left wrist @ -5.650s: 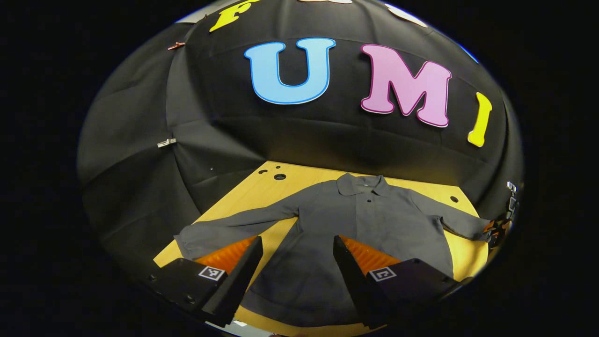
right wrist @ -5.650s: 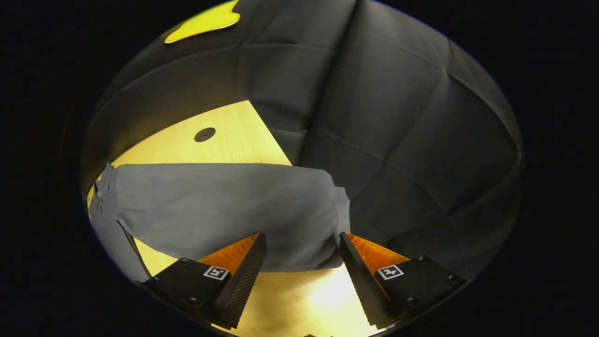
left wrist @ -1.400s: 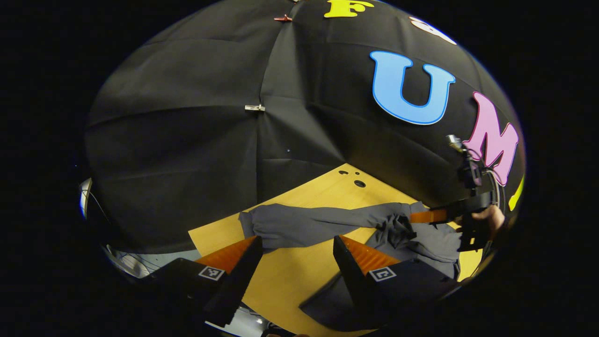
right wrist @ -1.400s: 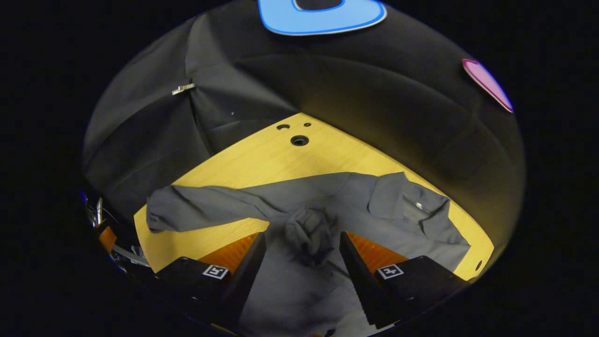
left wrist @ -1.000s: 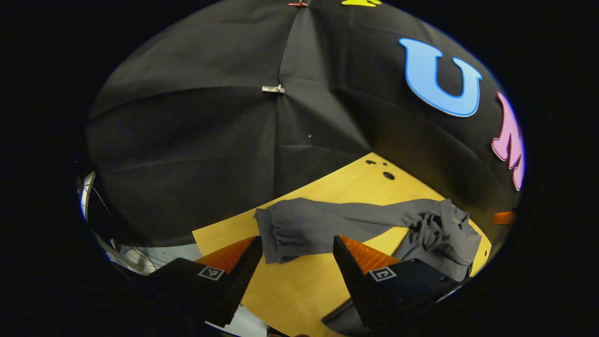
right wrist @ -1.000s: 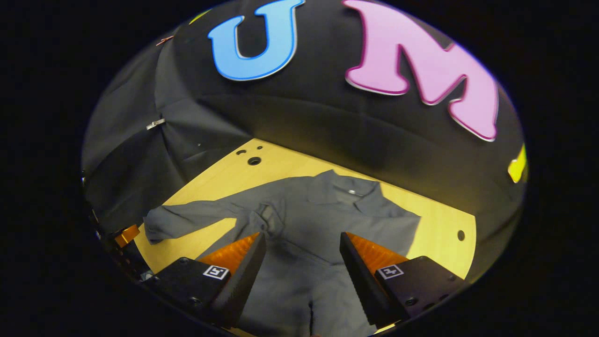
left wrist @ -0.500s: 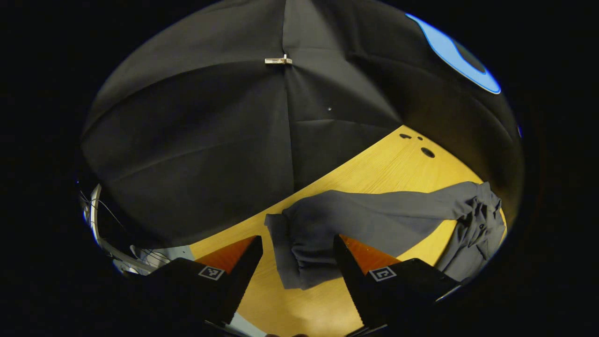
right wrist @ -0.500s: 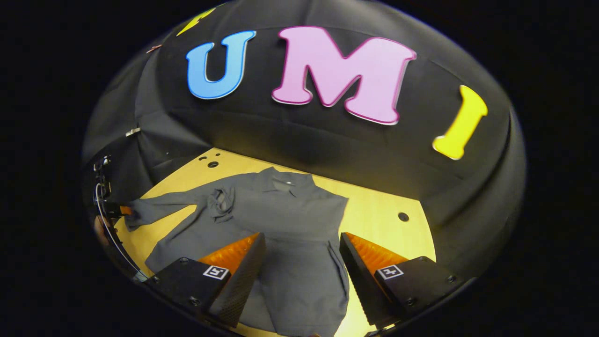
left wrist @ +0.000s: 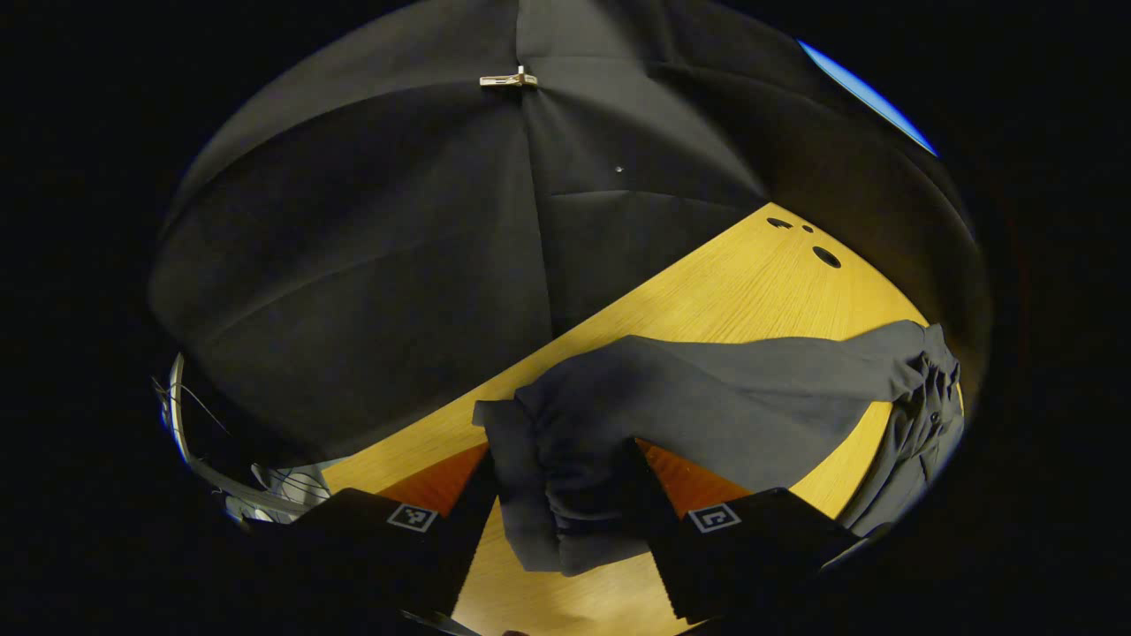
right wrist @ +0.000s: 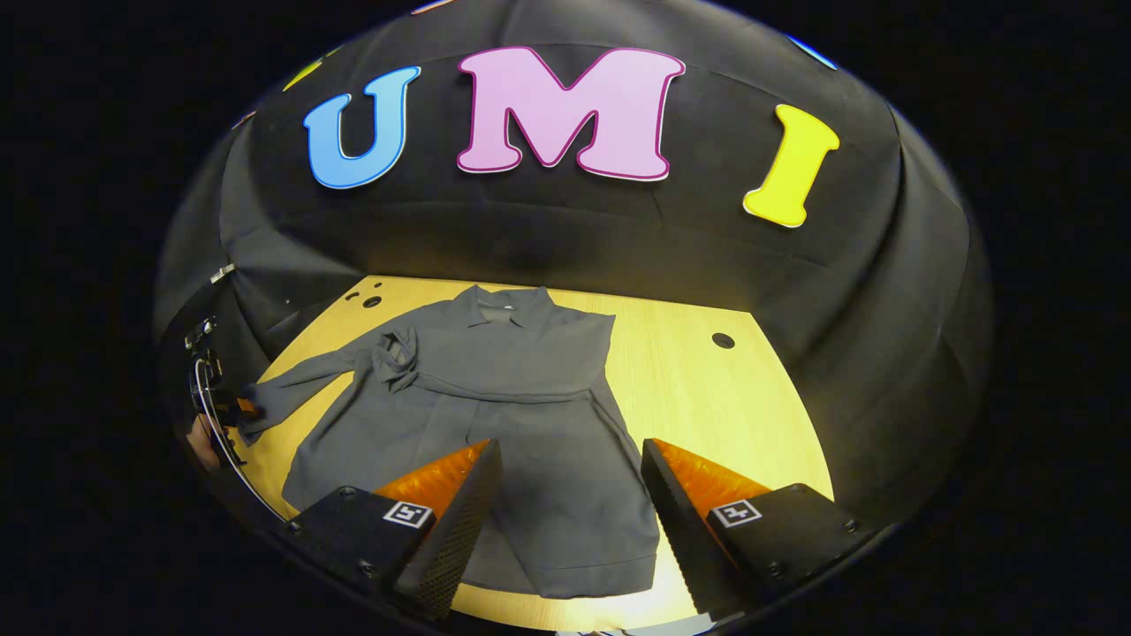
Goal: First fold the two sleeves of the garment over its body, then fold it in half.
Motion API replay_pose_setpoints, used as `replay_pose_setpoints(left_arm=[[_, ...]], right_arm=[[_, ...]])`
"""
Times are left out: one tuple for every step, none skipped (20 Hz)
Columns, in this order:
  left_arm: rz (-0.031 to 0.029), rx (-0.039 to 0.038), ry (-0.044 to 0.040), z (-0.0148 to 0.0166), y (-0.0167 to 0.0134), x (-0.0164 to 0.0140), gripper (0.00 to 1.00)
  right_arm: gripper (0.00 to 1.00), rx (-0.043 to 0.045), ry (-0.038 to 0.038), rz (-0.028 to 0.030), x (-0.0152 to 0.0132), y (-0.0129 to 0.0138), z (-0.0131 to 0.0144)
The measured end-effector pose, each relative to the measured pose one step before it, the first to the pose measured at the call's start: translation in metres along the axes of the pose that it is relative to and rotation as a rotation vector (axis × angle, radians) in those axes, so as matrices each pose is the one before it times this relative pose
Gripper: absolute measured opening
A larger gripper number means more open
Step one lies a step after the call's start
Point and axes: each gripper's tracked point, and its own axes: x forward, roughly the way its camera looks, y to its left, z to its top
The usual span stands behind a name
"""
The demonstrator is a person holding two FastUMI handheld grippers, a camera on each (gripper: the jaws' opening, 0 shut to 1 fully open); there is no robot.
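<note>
One grey shirt point(right wrist: 495, 397) lies flat on the yellow table point(right wrist: 707, 397), collar toward the wall; one sleeve point(right wrist: 521, 389) is folded across the body, the other sleeve point(left wrist: 707, 397) stretches out toward the table's left edge. Left claw point(left wrist: 565, 503), in the left gripper view: its two fingers point(left wrist: 658, 503) stand either side of the cuff point(left wrist: 552, 477) of the outstretched sleeve, close against the cloth; whether they press on it cannot be told. Right claw point(right wrist: 570, 495), in the right gripper view: released, jaws wide apart above the shirt's lower half, touching nothing. The left claw also appears in the right gripper view at the far left point(right wrist: 243, 408), at the cuff, with a hand point(right wrist: 201, 446) behind it. Each finger block carries one square black-and-white marker point(right wrist: 737, 511), four in all; no readable writing on them. Table holes: one at right point(right wrist: 723, 340), three at the far left corner point(left wrist: 826, 256). One metal clip point(left wrist: 508, 79) pins the wall cloth.
</note>
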Motion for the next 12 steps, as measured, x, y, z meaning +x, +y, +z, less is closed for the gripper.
replay_pose_setpoints(left_arm=[[-0.00467, 0.0052, -0.00349, -0.00134, -0.0009, 0.00299, 0.83], [-0.00822, 0.00881, -0.0119, 0.00063, -0.00139, 0.00021, 0.82], [-0.01001, 0.01211, -0.00534, -0.00025, -0.00272, -0.00111, 0.81], [-0.01538, 0.01676, -0.00621, -0.00081, -0.00425, -0.00136, 0.71], [-0.02062, 0.03206, -0.00169, 0.00094, -0.0066, 0.00138, 0.65], [-0.0296, 0.04, -0.01007, 0.00075, -0.00655, -0.0005, 0.51], [-0.00154, 0.03511, -0.00566, 0.00059, -0.00314, 0.00363, 0.37], [-0.00211, 0.02575, -0.01026, 0.001, -0.00154, -0.00142, 0.23], [0.00005, 0.00776, 0.00487, -0.00075, 0.00017, 0.00078, 0.1], [-0.00744, -0.01363, 0.01253, 0.00081, -0.00022, -0.00262, 0.07], [-0.01315, -0.02112, 0.0193, 0.00106, -0.00224, -0.0016, 0.06], [-0.00291, -0.01648, 0.01134, -0.00037, -0.00025, -0.00222, 0.06]], right_arm=[[0.98, 0.00096, -0.00065, 0.00674, -0.00099, 0.00282, 0.0001], [0.98, 0.00142, -0.00324, 0.01019, 0.00073, 0.00501, 0.0021], [0.98, -0.00017, -0.0043, 0.0071, 0.00074, 0.00242, 0.00309], [0.98, -0.00199, -0.00835, 0.00447, 0.0006, 0.0015, 0.0032], [0.98, -0.00377, -0.0064, 0.00269, 0.00102, -0.0005, 0.00268], [0.98, -0.00257, -0.00675, 0.00527, 0.00028, -0.00092, 0.00184], [0.98, -0.00189, -0.00462, 0.00724, 0.00082, -0.00144, 0.00135], [0.98, 0.00021, -0.0046, 0.00278, 0.00173, -0.00302, 0.00045], [0.98, 0.00537, -0.00263, 0.00176, 0.00274, -0.00259, 0.00003], [0.98, 0.01142, 0.00047, 0.00879, 0.0014, -0.00156, 0.00083], [0.98, 0.01078, 0.00095, 0.00684, 0.00396, -0.00371, 0.00023], [0.98, 0.00779, 0.00206, 0.00287, 0.0033, -0.00458, -0.00014]])
